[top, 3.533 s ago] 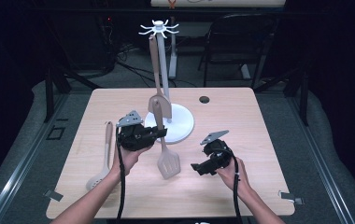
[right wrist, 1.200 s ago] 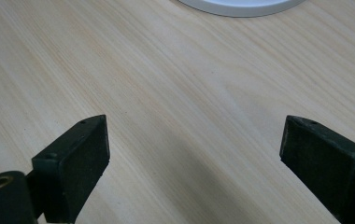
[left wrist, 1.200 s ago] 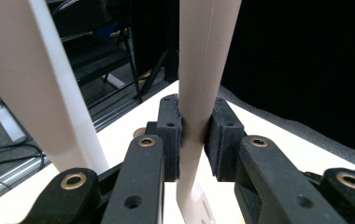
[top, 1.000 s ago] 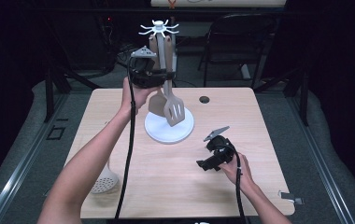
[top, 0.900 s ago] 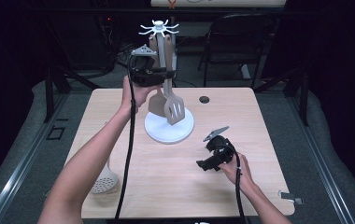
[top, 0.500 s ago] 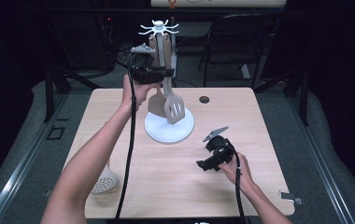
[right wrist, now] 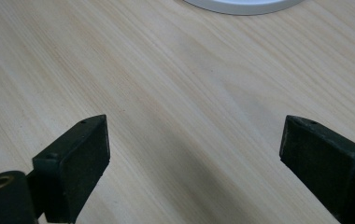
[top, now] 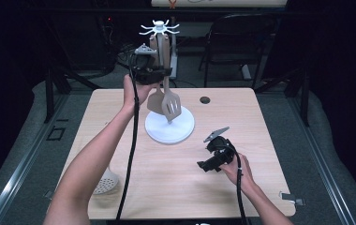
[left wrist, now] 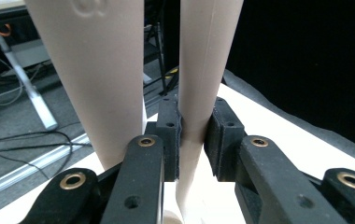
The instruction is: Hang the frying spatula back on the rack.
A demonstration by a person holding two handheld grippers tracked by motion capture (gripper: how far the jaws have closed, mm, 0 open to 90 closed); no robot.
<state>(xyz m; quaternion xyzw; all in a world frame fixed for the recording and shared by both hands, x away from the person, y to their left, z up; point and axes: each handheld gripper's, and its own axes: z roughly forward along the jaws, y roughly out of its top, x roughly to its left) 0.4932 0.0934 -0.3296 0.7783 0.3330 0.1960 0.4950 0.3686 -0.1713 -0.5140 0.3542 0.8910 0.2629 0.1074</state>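
My left gripper (top: 159,71) is raised beside the white hook crown (top: 159,28) of the utensil rack. It is shut on the beige handle (left wrist: 196,93) of a slotted spatula (top: 171,107), whose head dangles over the rack's round white base (top: 169,129). In the left gripper view the handle sits between my pads, my gripper (left wrist: 193,137) closed on it. A second beige utensil (top: 155,101) hangs just behind; its broad handle (left wrist: 96,79) is close on the left. My right gripper (top: 204,166) rests low on the table, open and empty (right wrist: 194,149).
A perforated skimmer (top: 105,182) lies at the table's front left edge, partly under the left forearm. A small black disc (top: 204,100) sits behind the base. The base's rim (right wrist: 245,4) lies ahead of the right gripper. A dark chair (top: 232,37) stands beyond the table.
The left gripper lifted the slotted spatula from the table up to the rack's top, edging slightly right toward the hooks over the last second. The right gripper stayed put.
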